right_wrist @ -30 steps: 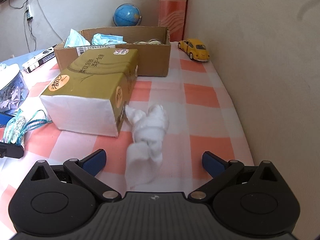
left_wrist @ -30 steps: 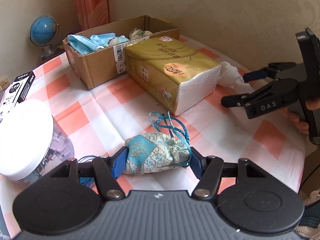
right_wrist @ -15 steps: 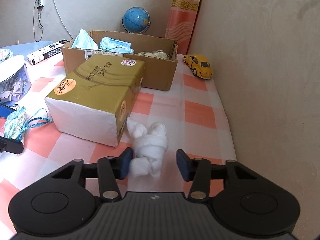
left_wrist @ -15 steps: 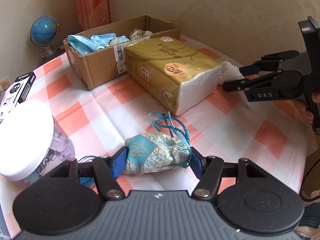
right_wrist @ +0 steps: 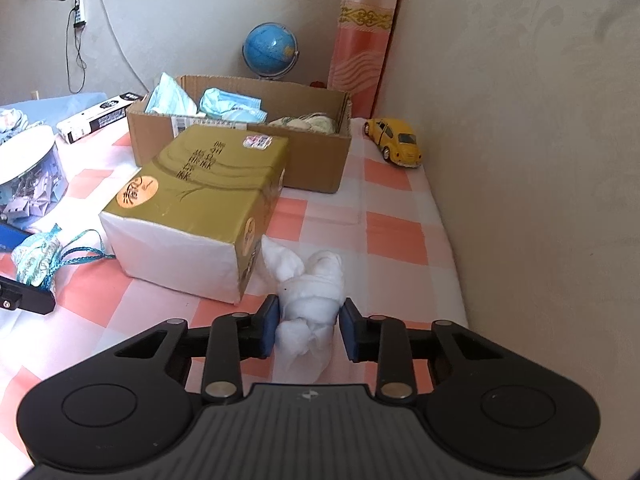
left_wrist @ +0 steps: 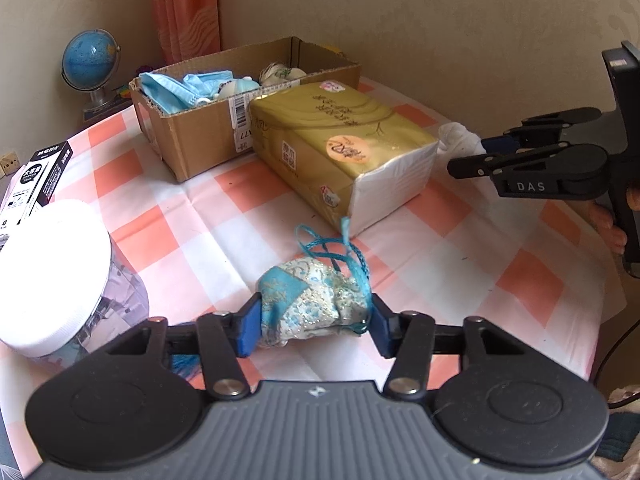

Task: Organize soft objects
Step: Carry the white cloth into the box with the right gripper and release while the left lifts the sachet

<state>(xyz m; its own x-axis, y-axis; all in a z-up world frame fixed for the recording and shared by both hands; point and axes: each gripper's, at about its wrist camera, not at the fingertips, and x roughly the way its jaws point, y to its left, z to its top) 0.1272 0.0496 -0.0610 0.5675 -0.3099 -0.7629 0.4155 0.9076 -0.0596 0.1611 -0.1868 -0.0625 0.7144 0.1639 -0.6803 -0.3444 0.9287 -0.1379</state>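
Pouch tassel hidden, white cloth half-covered

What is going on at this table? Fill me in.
A person with a gripper in each hand is tidying soft things. The left gripper is closing its jaws on a blue embroidered pouch. The right gripper is shut on a knotted white cloth beside the gold tissue pack. Both still lie on the checked tablecloth; the cardboard box already holds face masks.

A lived-in room of a home. The worktop wears an orange-and-white checked cloth, with a desk globe and patterned curtain in the corner. A yellow toy car and tissue pack sit about.
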